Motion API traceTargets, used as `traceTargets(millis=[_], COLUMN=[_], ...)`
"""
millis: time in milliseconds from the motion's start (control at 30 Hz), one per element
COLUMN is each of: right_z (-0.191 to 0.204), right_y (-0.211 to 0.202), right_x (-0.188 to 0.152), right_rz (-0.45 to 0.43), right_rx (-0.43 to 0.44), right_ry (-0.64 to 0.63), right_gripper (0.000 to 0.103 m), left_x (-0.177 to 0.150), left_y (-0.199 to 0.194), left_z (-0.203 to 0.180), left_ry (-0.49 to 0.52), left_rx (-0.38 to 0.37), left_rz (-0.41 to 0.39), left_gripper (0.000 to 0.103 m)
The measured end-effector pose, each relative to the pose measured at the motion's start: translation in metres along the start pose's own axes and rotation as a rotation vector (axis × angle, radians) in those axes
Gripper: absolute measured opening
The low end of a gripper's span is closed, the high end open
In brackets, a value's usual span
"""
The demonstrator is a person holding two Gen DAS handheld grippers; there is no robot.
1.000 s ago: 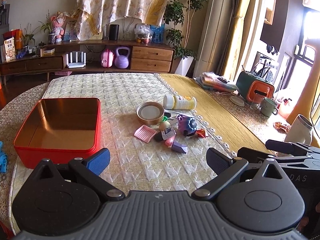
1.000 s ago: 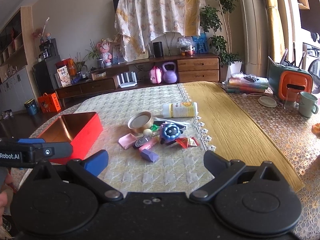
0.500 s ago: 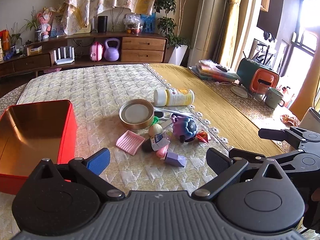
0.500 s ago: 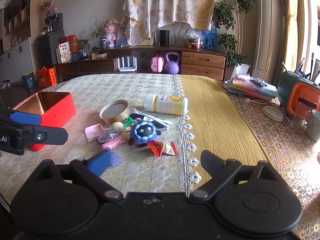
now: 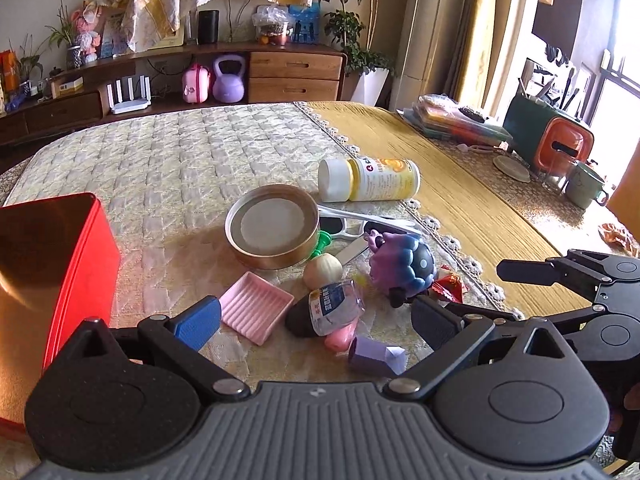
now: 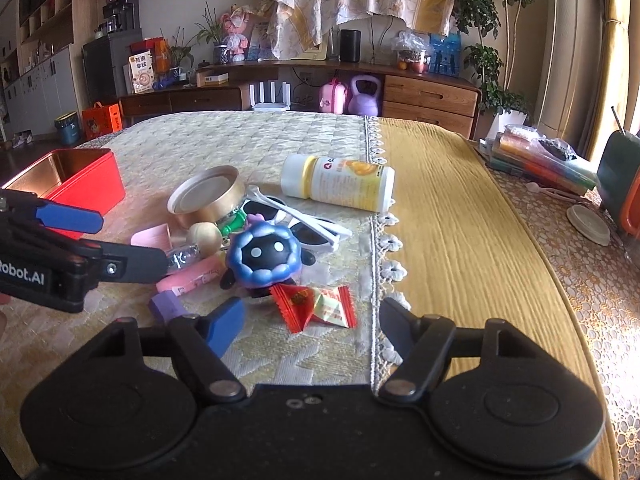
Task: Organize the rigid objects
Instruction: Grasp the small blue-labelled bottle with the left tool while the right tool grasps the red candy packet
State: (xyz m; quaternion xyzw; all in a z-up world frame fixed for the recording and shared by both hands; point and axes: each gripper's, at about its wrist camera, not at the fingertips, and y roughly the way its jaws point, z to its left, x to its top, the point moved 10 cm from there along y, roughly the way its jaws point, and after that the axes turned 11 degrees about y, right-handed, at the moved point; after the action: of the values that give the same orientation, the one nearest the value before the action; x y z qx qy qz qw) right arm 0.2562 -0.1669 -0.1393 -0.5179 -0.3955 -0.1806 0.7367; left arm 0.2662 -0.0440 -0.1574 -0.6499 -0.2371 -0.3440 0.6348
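1. Two grippers are seen over the clutter: the left gripper [image 5: 316,320] is held wide, unladen.
2. "Robot.AI" is read on it.
3. The right gripper [image 6: 312,326] is closing, red candy wrappers [image 6: 314,306] lying untouched between its jaws.
4. The red tin [image 6: 76,178] is set far left.

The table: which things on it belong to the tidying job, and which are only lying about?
Job: red tin, gold lid, yellow bottle, blue toy, pink tray, sunglasses.
Lying about: mug, book stack.
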Motion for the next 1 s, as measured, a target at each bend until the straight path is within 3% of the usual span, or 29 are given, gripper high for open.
traceTargets(millis=[267, 367, 500, 567, 733, 933, 1000], right_z=[-0.003, -0.004, -0.002, 0.0, 0.001, 0.002, 0.0], right_y=[0.019, 0.022, 0.023, 0.023, 0.021, 0.017, 0.016], right_x=[0.0, 0.0, 0.001, 0.001, 0.001, 0.002, 0.002], right_rz=[0.032, 0.039, 0.032, 0.032, 0.027, 0.023, 0.02], right_rx=[0.018, 0.028, 0.031, 0.034, 0.031, 0.022, 0.016], right_ry=[0.012, 0.023, 0.01, 0.004, 0.004, 0.008, 0.019], right_gripper=[0.064, 0.063, 0.06, 0.055, 0.047, 0.03, 0.029], left_x=[0.002, 0.001, 0.0, 0.0, 0.001, 0.006, 0.007], left_y=[0.017, 0.023, 0.029, 0.031, 0.031, 0.026, 0.024], left_z=[-0.008, -0.008, -0.008, -0.008, -0.01, -0.009, -0.006], left_ry=[0.081, 0.074, 0.076, 0.079, 0.099, 0.107, 0.091], left_rx=[0.007, -0.008, -0.012, -0.019, -0.036, -0.033, -0.034], left_rz=[-0.004, 0.008, 0.011, 0.013, 0.0, -0.032, -0.04], left_gripper=[0.079, 0.068, 0.062, 0.053, 0.041, 0.032, 0.03])
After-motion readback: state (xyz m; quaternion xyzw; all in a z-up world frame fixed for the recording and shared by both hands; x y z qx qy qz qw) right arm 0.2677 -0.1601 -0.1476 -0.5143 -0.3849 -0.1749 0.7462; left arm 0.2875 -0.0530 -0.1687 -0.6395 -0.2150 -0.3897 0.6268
